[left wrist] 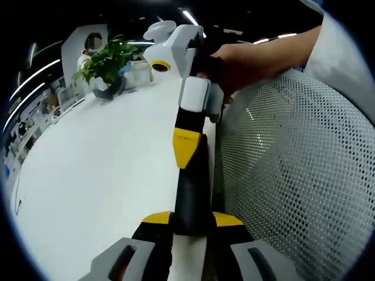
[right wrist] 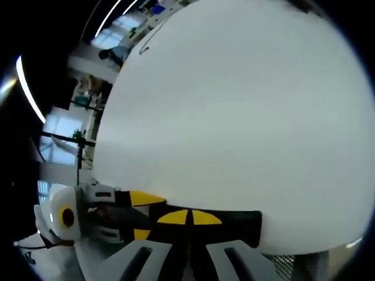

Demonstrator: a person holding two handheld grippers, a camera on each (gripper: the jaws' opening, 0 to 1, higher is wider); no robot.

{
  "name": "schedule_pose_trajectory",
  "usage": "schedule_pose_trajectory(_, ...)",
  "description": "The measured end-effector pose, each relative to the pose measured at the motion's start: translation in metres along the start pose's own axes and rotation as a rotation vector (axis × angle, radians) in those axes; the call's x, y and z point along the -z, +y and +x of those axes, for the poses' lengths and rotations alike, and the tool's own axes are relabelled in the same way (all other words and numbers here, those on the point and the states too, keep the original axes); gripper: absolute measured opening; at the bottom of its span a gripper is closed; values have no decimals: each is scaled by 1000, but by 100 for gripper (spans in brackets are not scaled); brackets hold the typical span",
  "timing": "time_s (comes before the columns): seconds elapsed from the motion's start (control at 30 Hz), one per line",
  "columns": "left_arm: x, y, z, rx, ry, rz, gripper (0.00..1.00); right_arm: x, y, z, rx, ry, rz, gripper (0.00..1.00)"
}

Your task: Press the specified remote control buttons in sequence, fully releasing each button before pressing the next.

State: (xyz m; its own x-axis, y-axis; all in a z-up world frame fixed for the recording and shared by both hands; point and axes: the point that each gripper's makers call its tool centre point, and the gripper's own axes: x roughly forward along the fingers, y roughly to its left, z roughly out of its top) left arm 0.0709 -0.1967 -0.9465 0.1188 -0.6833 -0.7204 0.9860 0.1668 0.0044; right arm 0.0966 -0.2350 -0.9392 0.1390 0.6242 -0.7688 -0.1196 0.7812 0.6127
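In the left gripper view, the left gripper (left wrist: 191, 219) is seen at the bottom centre. Its jaws are closed narrowly onto the near end of a black remote control (left wrist: 191, 193), with one yellow tip at each side of it. The remote's long axis is carried straight up the frame, away from this gripper.

The far end is met by the right gripper (left wrist: 187, 146), which is held by a hand (left wrist: 246, 61) at upper right and pointed down the frame. In the right gripper view, the jaws of the right gripper (right wrist: 190, 218) are drawn together with nothing between them. The yellow tips are laid on the remote (right wrist: 240, 225), which runs crosswise along the bottom. Whether a button is pressed cannot be told.

The right gripper is judged the one placed to press, and any shift would be made along the remote's length.

The white table (left wrist: 99, 164) is spread to the left, with a potted plant (left wrist: 108, 58) well apart at upper left. A mesh chair (left wrist: 293, 175) crowds the right side, just beside the remote, so room is judged tighter there.
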Motion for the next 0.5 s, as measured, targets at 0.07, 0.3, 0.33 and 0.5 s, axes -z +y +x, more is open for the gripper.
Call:
schedule_pose_trajectory(0.07, 0, 0, 0, 0, 0, -4, 24, 0, -1, 0, -3, 2, 12, 0)
schedule_pose_trajectory(0.3, 0, 0, 0, -2, 3, 1, 24, 0, 0, -1, -4, 1, -6, 0)
schedule_pose_trajectory(0.33, 0, 0, 0, -3, 4, 3, 24, 0, 0, -1, -3, 3, -3, 0)
schedule_pose_trajectory(0.5, 0, 0, 0, -3, 5, -1, 24, 1, -1, -4, -2, 20, 20, 0)
